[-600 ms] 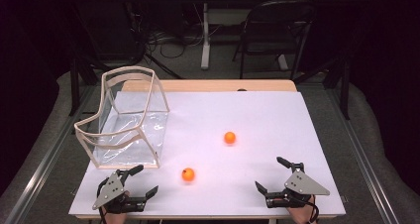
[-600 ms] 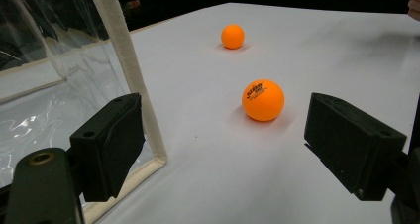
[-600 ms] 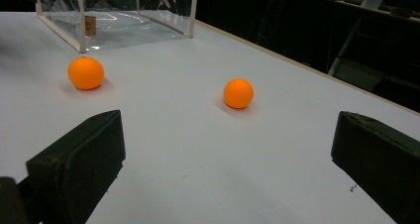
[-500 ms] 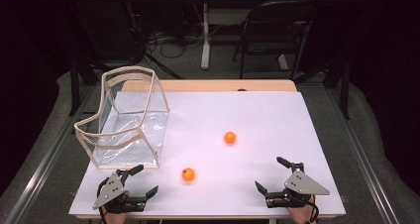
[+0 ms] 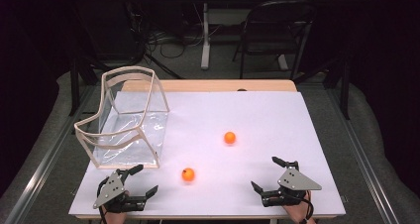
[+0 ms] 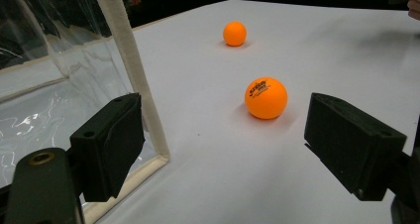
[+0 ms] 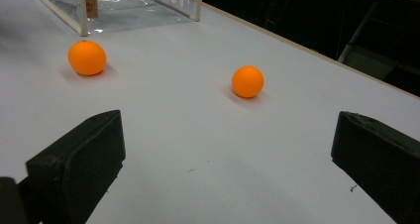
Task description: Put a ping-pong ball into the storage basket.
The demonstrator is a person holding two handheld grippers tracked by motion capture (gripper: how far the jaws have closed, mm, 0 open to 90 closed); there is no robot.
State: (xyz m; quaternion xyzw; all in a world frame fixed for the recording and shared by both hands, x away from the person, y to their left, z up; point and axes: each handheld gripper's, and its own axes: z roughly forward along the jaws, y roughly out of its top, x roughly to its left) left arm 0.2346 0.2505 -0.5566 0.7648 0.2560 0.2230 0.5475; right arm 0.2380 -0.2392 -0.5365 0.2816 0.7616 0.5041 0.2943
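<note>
Sitting between both open claws, near ball (image 5: 187,174) has room.

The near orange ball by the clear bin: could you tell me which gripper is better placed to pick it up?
Probably the left gripper. The near ball lies just ahead of its open jaws, beside the clear bin. The right gripper, also open, sits farther off across the table.

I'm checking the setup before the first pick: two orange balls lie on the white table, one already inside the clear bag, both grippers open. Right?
Not quite. Neither ball is in the clear bag: the high view shows the near ball and far ball both on the white table beside it. The left gripper and right gripper are open.
</note>
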